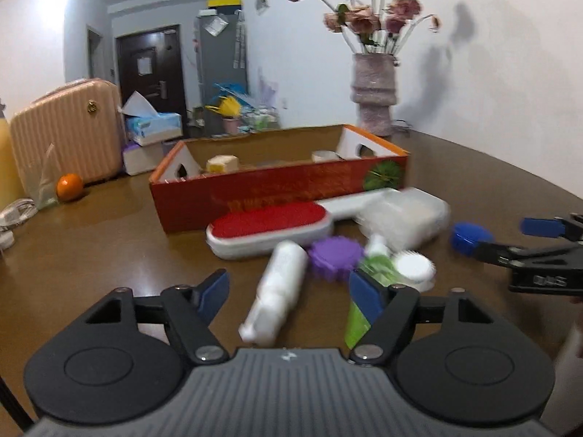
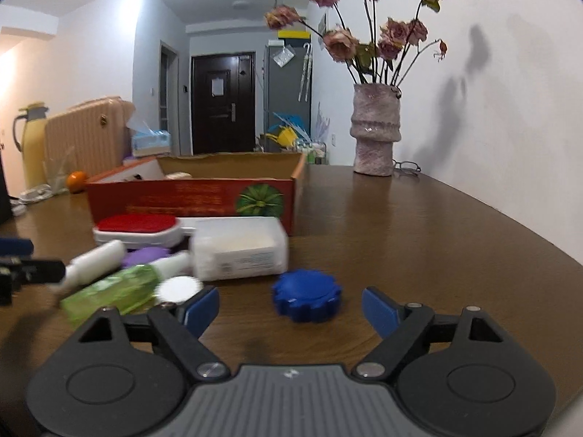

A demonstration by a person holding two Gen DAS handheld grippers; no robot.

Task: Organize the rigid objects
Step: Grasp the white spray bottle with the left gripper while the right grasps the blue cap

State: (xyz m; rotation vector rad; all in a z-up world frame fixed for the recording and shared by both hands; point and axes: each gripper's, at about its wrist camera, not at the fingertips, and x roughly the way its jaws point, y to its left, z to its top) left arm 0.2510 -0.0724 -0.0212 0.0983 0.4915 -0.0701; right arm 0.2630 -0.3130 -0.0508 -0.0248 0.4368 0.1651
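My left gripper is open, its blue pads on either side of a white bottle lying on the brown table. Beside it lie a purple ridged lid, a green bottle, a white round lid, a red-topped white brush and a clear plastic box. My right gripper is open just in front of a blue ridged lid; it also shows in the left wrist view. A red cardboard box stands behind, open-topped, with small items inside.
A vase of dried roses stands at the back right near the wall. An orange, a peach suitcase and tissue boxes are at the left. Glasses lie beside the vase. The table edge curves at right.
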